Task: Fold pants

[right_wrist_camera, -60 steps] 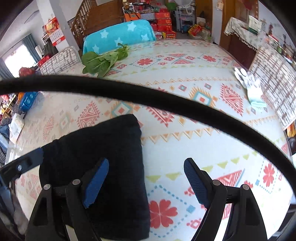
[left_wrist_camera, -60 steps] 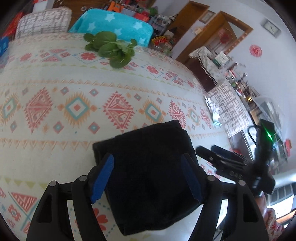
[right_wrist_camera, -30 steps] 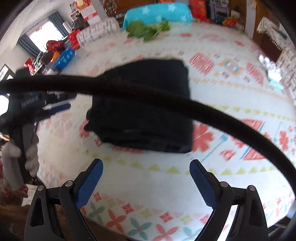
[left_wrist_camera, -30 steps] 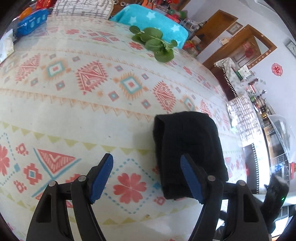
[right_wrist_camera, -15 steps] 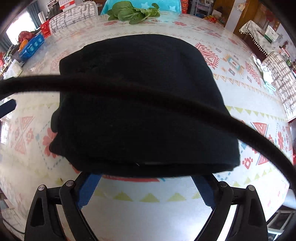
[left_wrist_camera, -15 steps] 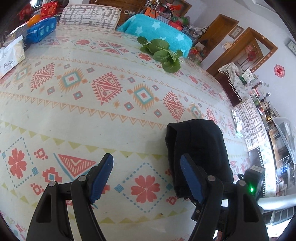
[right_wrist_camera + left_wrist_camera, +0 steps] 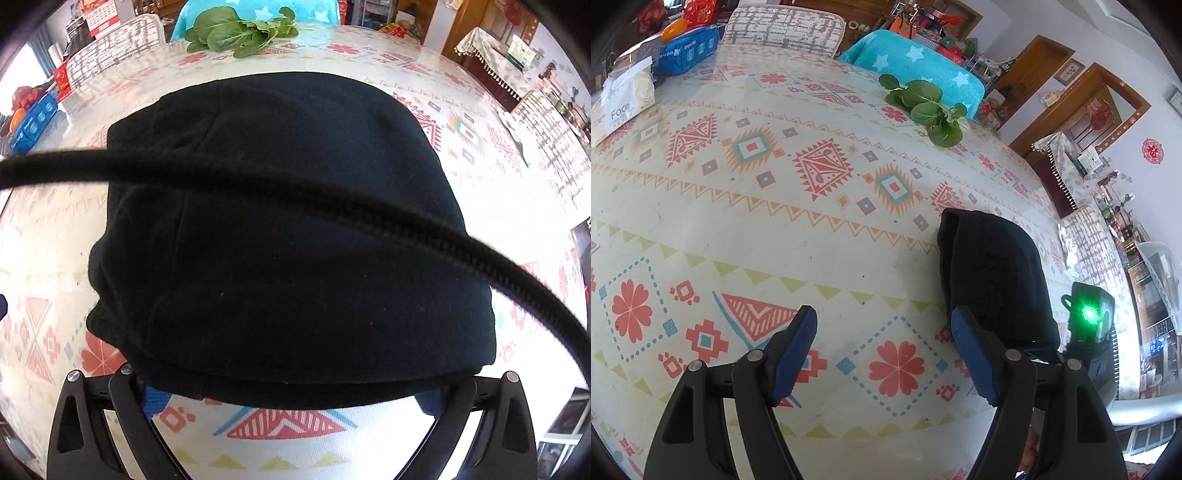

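The black pants [image 7: 288, 236] lie folded into a thick square bundle on the patterned tablecloth [image 7: 746, 229]. In the right wrist view the bundle fills the frame and covers the tips of my right gripper [image 7: 291, 395], whose jaws stand wide apart under its near edge. In the left wrist view the bundle [image 7: 993, 280] lies just right of and beyond my left gripper [image 7: 886, 350], which is open and empty over the cloth. The right gripper's body with a green light [image 7: 1087, 317] shows behind the bundle.
A bunch of green leaves [image 7: 923, 107] lies at the far side of the table. A tissue pack [image 7: 624, 107] and a blue pack [image 7: 689, 50] sit at the far left. A black cable [image 7: 332, 206] crosses the right wrist view. Chairs stand beyond the table.
My right gripper has come close to the bundle, which now covers its fingertips. My left gripper has drawn off to the left of the bundle and stays open.
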Tool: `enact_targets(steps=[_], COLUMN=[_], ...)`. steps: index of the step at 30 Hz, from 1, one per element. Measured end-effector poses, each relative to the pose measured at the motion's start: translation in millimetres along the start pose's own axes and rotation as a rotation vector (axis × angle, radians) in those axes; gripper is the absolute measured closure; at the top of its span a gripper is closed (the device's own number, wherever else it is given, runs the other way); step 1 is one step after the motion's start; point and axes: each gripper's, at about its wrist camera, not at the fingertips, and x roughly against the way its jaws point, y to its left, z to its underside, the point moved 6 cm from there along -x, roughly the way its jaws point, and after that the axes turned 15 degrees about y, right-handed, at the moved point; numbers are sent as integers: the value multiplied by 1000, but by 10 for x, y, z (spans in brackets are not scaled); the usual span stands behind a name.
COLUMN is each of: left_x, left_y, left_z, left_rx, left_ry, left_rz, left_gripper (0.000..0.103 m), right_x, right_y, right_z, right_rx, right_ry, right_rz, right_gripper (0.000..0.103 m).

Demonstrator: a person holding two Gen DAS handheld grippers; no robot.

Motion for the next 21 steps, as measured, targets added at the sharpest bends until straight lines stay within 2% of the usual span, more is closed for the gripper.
enact_targets(steps=[3, 6, 13, 18, 21], left_x=[17, 36, 53, 133, 192], left_y=[-72, -193, -726, -1200, -1428], left_z=[65, 147, 473, 740, 870], left_rx=[-13, -43, -156, -213, -242], left_ry=[-9, -27, -77, -126, -159], left_rz=[-49, -123, -303, -357, -373], left_gripper=[29, 29, 29, 29, 28], right_x=[142, 353, 630, 813, 877], right_y=[-46, -169, -739, -1117, -1246], right_z=[172, 377, 825, 1094, 1093], right_rx=[31, 56, -12, -47, -33], right_ry=[-11, -66, -193, -242, -277], right_rz=[-29, -55, -9, -48, -57], right_gripper=[0, 0, 0, 0, 0])
